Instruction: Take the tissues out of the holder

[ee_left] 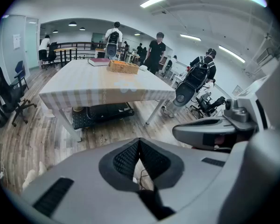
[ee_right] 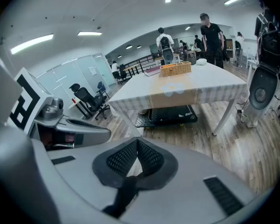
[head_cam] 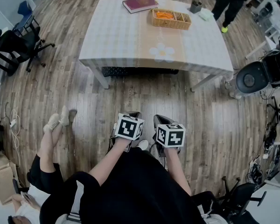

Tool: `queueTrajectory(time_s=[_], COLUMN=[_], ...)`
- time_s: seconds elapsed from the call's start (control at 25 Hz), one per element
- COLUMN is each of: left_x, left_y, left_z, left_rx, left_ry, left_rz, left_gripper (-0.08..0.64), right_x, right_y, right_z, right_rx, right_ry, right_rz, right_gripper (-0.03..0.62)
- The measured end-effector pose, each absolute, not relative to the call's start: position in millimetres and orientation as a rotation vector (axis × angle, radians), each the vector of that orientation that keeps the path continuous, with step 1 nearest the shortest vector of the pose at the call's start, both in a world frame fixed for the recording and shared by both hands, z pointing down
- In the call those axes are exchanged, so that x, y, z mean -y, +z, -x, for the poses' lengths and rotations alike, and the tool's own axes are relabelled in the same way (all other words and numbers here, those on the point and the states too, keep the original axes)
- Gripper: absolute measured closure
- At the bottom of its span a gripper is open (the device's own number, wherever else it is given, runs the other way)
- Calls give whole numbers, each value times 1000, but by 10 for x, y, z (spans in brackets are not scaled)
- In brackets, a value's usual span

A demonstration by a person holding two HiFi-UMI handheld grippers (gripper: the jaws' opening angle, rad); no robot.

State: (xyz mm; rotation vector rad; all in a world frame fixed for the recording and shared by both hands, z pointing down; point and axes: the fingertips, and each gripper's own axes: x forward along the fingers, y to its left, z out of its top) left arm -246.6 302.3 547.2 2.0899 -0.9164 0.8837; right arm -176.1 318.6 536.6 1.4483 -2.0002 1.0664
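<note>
L gripper [ee_left: 139, 143] & R gripper [ee_right: 137, 142]: jaws shut tight, nothing between. Side by side over floor [head_cam: 130, 97], well short of table [head_cam: 121, 36] w/ basket [head_cam: 171, 19].

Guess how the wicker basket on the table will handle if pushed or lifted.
The wicker basket is low and wide, so it probably won't tip. Woven and open-topped, it is likely light for its size and may slide on the tablecloth rather than stay put. Its walls look fairly stiff.
</note>
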Motion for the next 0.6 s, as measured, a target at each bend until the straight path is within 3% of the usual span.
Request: queueTrajectory(time_s=[0.6], left_x=[-3161], left_y=[5390], left_z=[2150], left_rx=[901], left_ry=[894], left_rz=[-2148], left_gripper=[560], right_x=[-3286], right_y=[5255], right_z=[1636], right_rx=[2026], right_ry=[1050], right_rz=[-1500], right_gripper=[577])
